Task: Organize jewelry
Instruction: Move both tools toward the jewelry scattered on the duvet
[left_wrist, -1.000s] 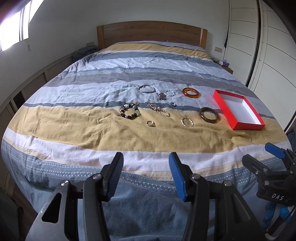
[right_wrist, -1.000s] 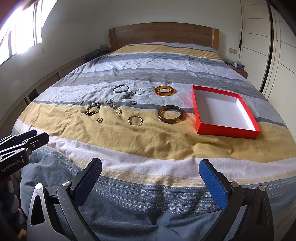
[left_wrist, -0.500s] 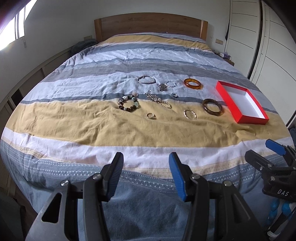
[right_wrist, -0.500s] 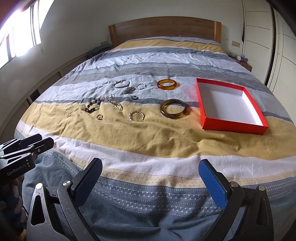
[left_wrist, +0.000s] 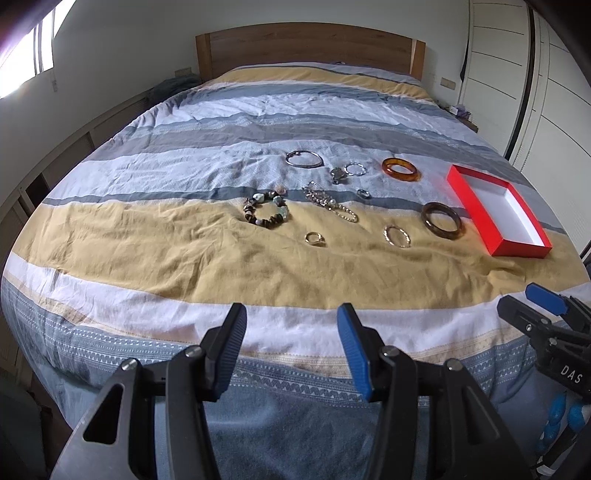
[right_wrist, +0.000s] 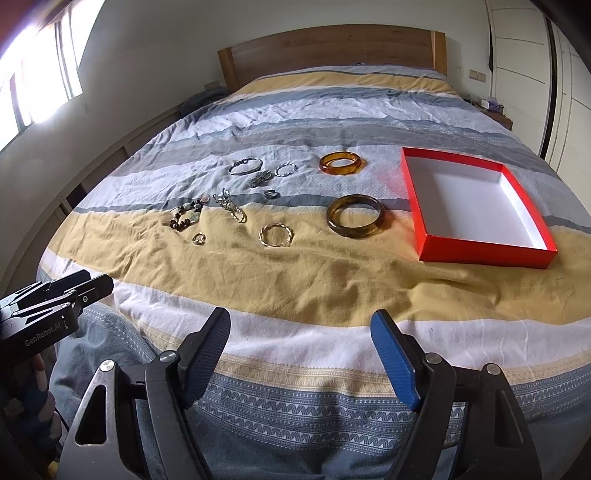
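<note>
Hovering over the foot of the bed, the right gripper has its jaws spread with nothing between them; they have just been closing. The left gripper is also spread and empty. Jewelry lies ahead on the yellow stripe. Risk: soft, wrinkled bedding could be pinched together with a thin piece, such as the small ring or the chain. The dark bangle lies just beside the red box, so a careless approach could nudge the box. The box holds nothing yet.
</note>
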